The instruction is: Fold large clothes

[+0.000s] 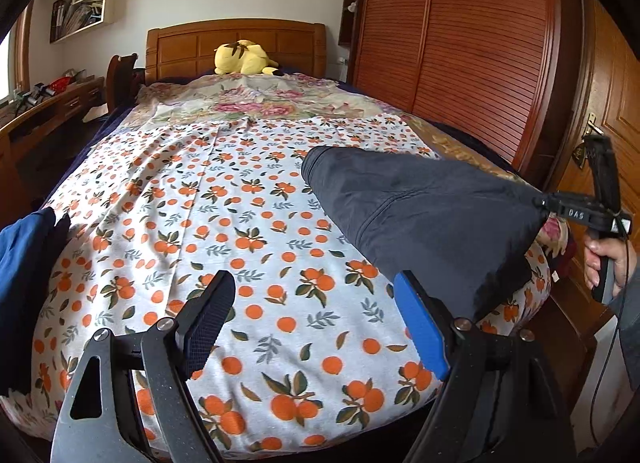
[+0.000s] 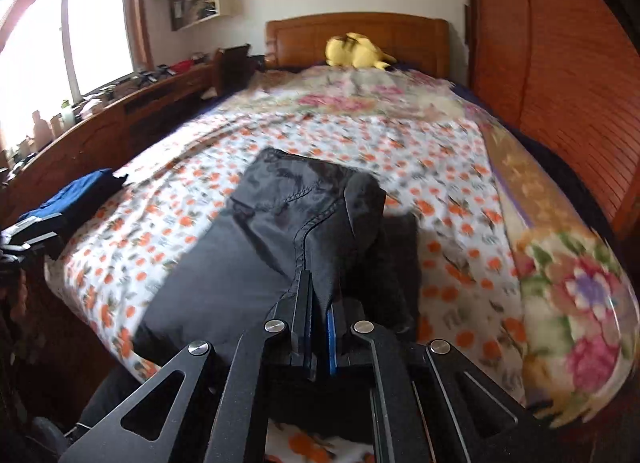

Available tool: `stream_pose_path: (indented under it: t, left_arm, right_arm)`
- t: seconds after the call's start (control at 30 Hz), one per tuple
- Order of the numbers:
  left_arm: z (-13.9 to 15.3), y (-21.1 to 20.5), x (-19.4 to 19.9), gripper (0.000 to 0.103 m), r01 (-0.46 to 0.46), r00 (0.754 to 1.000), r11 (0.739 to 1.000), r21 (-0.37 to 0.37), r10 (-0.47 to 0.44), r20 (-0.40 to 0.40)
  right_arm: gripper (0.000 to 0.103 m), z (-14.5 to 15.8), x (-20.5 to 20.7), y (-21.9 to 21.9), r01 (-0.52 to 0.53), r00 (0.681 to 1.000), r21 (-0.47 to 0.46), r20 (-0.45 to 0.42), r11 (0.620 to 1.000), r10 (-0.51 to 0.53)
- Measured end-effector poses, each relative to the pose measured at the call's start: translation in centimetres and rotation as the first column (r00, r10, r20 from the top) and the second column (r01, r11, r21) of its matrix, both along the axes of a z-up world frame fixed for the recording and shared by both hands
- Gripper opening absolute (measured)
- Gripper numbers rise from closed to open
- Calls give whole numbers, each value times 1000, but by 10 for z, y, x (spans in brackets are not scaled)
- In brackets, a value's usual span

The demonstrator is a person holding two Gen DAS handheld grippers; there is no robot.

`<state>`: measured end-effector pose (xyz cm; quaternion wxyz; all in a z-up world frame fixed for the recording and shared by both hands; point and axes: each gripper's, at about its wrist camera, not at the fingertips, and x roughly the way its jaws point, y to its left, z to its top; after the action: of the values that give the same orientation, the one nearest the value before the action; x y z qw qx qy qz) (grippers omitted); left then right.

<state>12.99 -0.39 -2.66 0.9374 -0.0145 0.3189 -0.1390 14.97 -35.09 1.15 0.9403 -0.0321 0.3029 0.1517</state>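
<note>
Here the right gripper (image 2: 316, 299) has its fingers clenched on a fold of the dark navy fabric garment (image 2: 256, 247), pinching it at a stitched seam, so that the cloth is drawn up into a taut peak at the fingers while the rest spreads down onto the bed. In the left wrist view the same garment (image 1: 424, 219) stretches as a broad dark cone from the bedspread toward the right gripper (image 1: 550, 205), which a person's hand (image 1: 604, 259) holds by its handle at the right edge of the bed.

The left gripper (image 1: 320, 327) hovers over the near part of the bed with its fingers released and wide apart, nothing between them; one finger pad is black, the other blue. The blue pad sits just beside the garment's lower edge.

The bed wears a white bedspread printed with oranges and green leaves (image 1: 224, 223), with a floral pink-and-cream blanket (image 1: 264, 99) beyond it. A yellow plush toy (image 1: 242, 59) lies against the wooden headboard (image 1: 180, 43). A folded blue cloth (image 2: 76, 195) lies at the bed's left edge, well apart from the dark garment. Slatted wooden wardrobe doors (image 1: 460, 43) stand along the right side.
</note>
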Motion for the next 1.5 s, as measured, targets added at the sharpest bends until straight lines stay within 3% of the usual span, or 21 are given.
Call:
stream_pose_path:
  t: [0.1,0.27,0.47,0.63,0.7,0.8,0.93,1.07,1.23,1.4,1.5]
  left_arm:
    - [1,-9,1,82,13,1000,1000,8,-13,-1]
    - [3,-17,3,82,23,1000,1000,11,-23,2]
    - [0,-22,7,82,25,1000,1000,8,-25,-4]
    - [-4,-30,14,82,41,999,999,9,-41,-11]
    - [-6,-34,18,82,49,999,999,11,-49,-15]
    - [-11,-41,26,82,59,998,998,12,-59,-26]
    - [-20,-54,44,82,82,996,996,19,-81,-42]
    - [-26,-70,75,82,108,993,993,36,-107,-40]
    - [-35,-88,127,82,130,991,990,58,-128,-43]
    - [-57,-98,190,82,119,988,992,33,-115,-105]
    - [-67,-103,217,82,108,986,994,25,-104,-130]
  right_arm:
    - [4,-25,-4,-22,69,997,-28,-28,997,-70]
    - [4,-60,5,-39,124,986,39,-118,991,-119]
    - [6,-56,15,-17,112,987,-28,-117,993,-114]
    - [23,-46,27,-3,140,985,-63,-90,988,-145]
    - [41,-43,21,-2,135,987,-54,-76,989,-139]
    - [59,-45,18,-5,151,986,-61,-64,987,-155]
    - [69,-53,19,-13,169,979,-40,-105,985,-172]
    - [77,-64,24,-22,189,969,24,-169,982,-182]
    - [78,-86,32,-26,201,956,92,-237,975,-175]
    - [78,-104,44,-40,196,945,227,-302,954,-122]
    - [78,-106,49,-42,181,948,235,-299,955,-106]
